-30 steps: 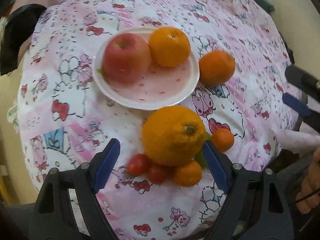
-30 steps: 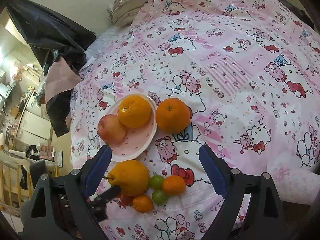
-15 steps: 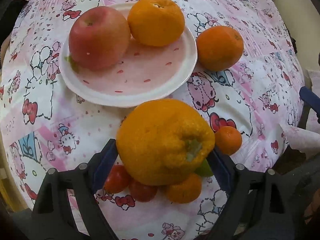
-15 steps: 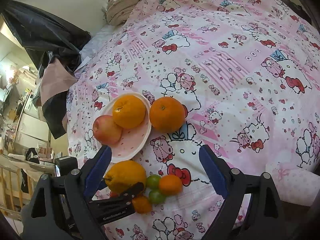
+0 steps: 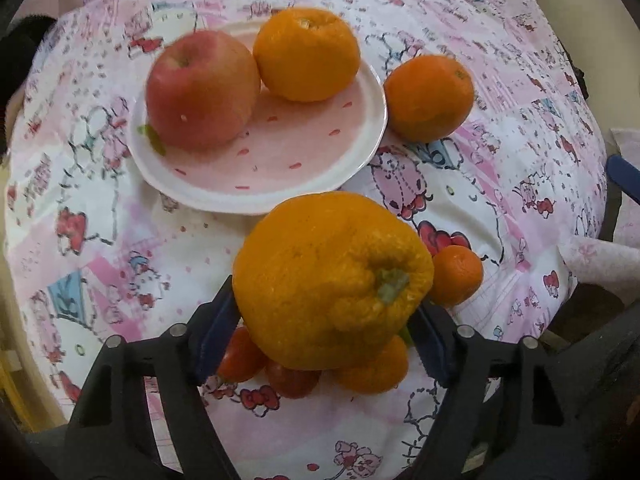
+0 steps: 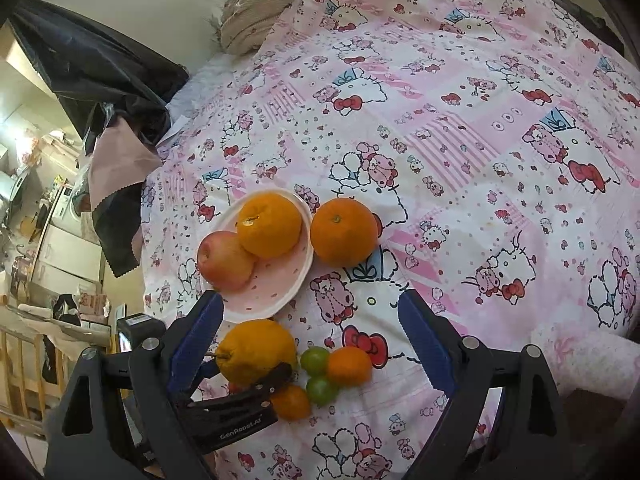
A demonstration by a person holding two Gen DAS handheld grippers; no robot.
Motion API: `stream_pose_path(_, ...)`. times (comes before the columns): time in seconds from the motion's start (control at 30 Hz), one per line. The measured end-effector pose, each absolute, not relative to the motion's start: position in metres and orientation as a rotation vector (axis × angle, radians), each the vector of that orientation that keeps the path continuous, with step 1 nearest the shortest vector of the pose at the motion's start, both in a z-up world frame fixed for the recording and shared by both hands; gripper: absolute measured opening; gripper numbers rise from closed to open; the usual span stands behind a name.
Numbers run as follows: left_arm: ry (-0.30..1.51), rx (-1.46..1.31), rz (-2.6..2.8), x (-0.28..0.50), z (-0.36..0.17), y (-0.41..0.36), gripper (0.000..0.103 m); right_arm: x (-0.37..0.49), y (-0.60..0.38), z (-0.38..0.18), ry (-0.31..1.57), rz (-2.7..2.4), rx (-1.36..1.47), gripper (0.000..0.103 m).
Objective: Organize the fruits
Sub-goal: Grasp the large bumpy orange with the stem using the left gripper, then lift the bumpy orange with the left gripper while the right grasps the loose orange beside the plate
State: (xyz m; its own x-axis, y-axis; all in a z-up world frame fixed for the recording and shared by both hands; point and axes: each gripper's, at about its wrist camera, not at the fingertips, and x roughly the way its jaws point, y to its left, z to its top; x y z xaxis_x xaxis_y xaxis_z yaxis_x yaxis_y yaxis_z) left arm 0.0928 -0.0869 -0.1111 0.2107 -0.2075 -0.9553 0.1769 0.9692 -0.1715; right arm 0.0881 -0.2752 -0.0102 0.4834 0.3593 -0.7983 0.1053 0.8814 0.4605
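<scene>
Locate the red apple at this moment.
The red apple sits on the left side of the pink plate, touching the orange beside it, beyond the bumpy orange between the left tool's fingers.

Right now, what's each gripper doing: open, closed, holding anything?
Left gripper: closed on the big bumpy orange, one finger on each side.
Right gripper: open, holding nothing, above the cloth.

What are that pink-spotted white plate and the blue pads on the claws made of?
The round white plate with pink flecks looks like glazed ceramic, smooth with a faint sheen, though melamine is possible. The blue pads look like matte rubber or soft plastic; the pictures cannot settle which.
</scene>
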Motion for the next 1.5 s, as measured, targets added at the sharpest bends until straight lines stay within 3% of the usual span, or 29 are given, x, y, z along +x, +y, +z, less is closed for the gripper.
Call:
stream_pose_path(0.57, 1.21, -0.158, -0.244, 0.075, -0.025, -0.039, 0.074, 0.088, -0.286, -0.013, 1.07, 0.142, 0.543, 0.092)
stream_pose_path(1.27, 1.244, -0.241, -0.151, 0.085, -0.043, 0.002, 0.074, 0.158, -0.307, -0.11, 1.256, 0.043, 0.693, 0.092)
stream_pose_path(1.5, 1.277, -0.273, -0.117, 0.091, -0.055, 0.011, 0.074, 0.185, -0.301, -0.119, 1.244, 0.031, 0.636, 0.093)
